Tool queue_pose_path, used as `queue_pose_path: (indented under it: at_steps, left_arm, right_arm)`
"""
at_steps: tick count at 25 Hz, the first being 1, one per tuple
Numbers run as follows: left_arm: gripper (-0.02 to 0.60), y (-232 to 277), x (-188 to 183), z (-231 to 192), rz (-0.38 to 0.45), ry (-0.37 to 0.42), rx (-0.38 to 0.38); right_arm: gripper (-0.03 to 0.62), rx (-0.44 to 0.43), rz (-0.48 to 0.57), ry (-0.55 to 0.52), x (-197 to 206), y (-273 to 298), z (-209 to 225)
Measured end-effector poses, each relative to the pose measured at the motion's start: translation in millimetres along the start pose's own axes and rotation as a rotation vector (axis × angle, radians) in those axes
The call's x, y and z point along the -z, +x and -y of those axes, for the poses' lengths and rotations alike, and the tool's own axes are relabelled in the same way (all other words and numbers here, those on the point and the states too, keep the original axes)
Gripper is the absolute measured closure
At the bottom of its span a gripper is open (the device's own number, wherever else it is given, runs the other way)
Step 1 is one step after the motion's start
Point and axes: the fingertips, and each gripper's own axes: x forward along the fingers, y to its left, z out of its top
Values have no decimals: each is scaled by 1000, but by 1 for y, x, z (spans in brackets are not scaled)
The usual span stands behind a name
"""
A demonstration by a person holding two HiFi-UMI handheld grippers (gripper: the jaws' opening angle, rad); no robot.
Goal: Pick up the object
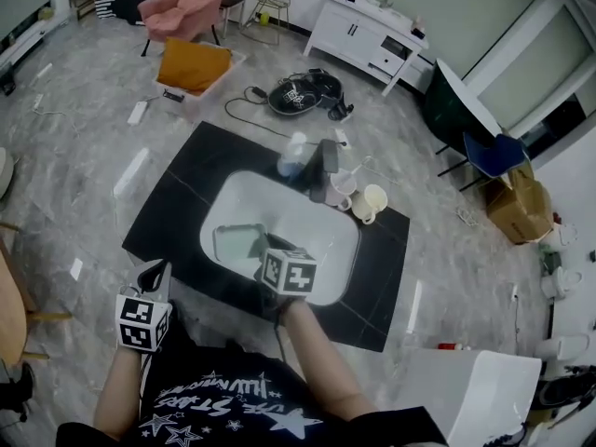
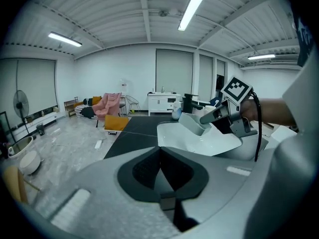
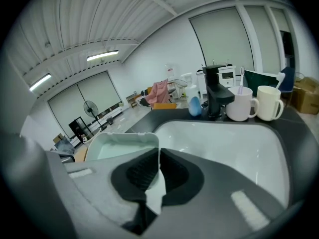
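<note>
A pale green rectangular tub [image 1: 239,241] hangs tilted over the white sink [image 1: 326,234]. My right gripper [image 1: 267,255] is shut on the tub's near wall. In the right gripper view that thin wall [image 3: 158,159] runs between the dark pads [image 3: 142,171], and the tub's hollow [image 3: 119,146] looks empty. The left gripper view shows the tub [image 2: 192,123] held up above the basin [image 2: 195,144] by the right gripper [image 2: 209,117]. My left gripper [image 1: 154,274] is off the counter's left front corner, shut, with nothing between its pads [image 2: 145,169].
A black faucet [image 3: 215,90], two pale mugs [image 3: 242,104] [image 3: 269,102] and a blue bottle [image 3: 195,106] stand behind the sink on the black countertop [image 1: 173,212]. On the floor beyond lie cables, an orange cushion [image 1: 192,64] and a white cabinet [image 1: 365,33].
</note>
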Motion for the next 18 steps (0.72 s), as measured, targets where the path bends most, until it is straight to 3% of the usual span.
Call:
queue_pose_path:
  at_steps: [8,18]
  left_arm:
    - [572,-36,19,41,-22,-62,-68]
    - [572,-56,35,72,-17,-124,-61]
  right_arm:
    - [583,-86,-19,-60,19,-30,10]
    - [583,-115,-58,-74,56,-47,5]
